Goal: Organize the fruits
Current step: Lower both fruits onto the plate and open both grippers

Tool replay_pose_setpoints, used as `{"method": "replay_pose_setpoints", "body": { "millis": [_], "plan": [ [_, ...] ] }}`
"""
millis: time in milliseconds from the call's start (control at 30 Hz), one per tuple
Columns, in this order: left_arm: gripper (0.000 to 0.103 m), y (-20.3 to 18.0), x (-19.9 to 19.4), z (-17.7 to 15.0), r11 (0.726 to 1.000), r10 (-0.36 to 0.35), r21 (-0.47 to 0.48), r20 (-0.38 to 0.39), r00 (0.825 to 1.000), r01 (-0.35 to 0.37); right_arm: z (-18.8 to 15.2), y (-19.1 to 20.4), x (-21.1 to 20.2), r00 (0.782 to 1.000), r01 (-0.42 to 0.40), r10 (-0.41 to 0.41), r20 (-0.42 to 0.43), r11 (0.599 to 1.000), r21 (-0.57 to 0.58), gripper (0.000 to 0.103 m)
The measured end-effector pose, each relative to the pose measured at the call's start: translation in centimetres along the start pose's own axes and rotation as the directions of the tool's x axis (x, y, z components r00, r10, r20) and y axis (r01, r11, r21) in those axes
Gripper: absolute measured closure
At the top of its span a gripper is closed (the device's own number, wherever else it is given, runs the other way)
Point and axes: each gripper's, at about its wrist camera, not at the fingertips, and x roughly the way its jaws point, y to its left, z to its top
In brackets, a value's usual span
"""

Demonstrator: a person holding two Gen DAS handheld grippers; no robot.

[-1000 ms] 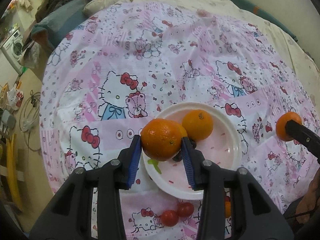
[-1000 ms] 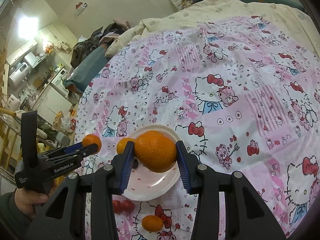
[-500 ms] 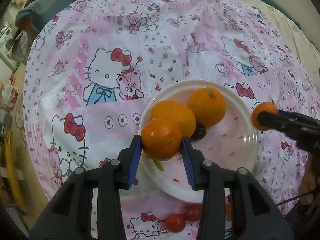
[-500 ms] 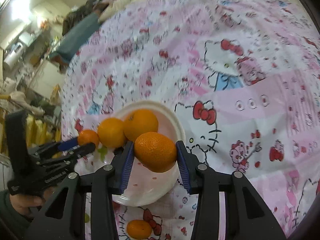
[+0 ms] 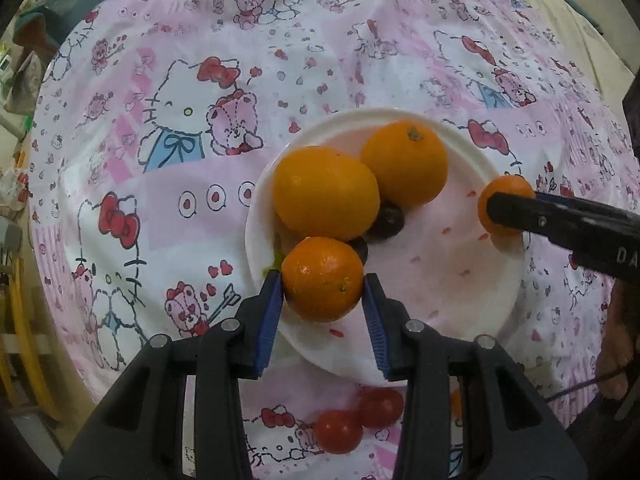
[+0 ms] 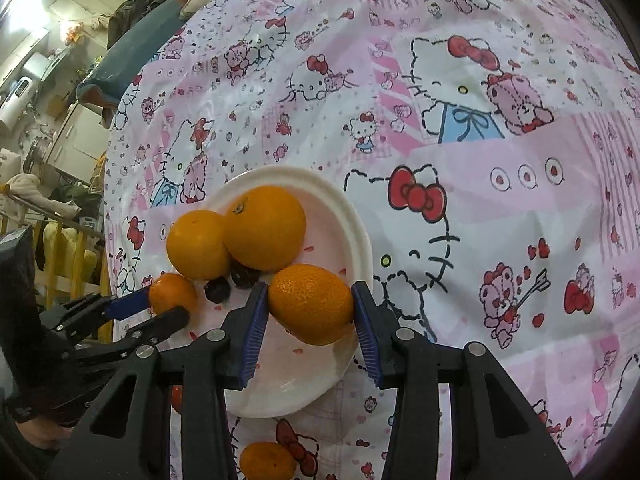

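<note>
A white plate on the Hello Kitty cloth holds two large oranges and two dark grapes. My left gripper is shut on a small orange just above the plate's near left part. My right gripper is shut on another orange over the plate's right side. In the left wrist view the right gripper's orange shows at the plate's right rim. In the right wrist view the left gripper's orange shows at the plate's left.
Two cherry tomatoes lie on the cloth in front of the plate. A loose small orange lies below the plate in the right wrist view. The pink cloth spreads around. Furniture and clutter stand beyond the bed's left edge.
Both grippers have moved down and in toward the plate, each still holding its orange. The plate and its fruit look larger and closer.
</note>
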Motion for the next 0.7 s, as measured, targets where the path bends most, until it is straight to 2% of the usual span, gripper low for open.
{"method": "replay_pose_setpoints", "body": {
  "millis": [433,533,567,700],
  "plan": [
    [0.063,-0.5,0.3,0.1,0.999,0.021,0.031,-0.009,1.000,-0.021,0.0,0.4,0.6,1.000,0.011,-0.012,-0.016,1.000,-0.010,0.057],
    [0.037,-0.6,-0.1,0.0,0.999,0.022,0.031,0.010,1.000,-0.022,0.0,0.4,0.5,1.000,0.011,-0.011,-0.013,1.000,-0.010,0.057],
    [0.031,-0.7,-0.3,-0.1,0.999,0.024,0.033,0.021,0.999,-0.024,0.1,0.4,0.5,1.000,0.009,-0.010,-0.013,1.000,-0.007,0.057],
    [0.024,-0.9,-0.9,-0.2,0.998,0.042,0.053,0.052,0.998,-0.044,0.3,0.2,0.2,1.000,0.005,-0.005,-0.007,1.000,0.007,0.057]
  ]
}}
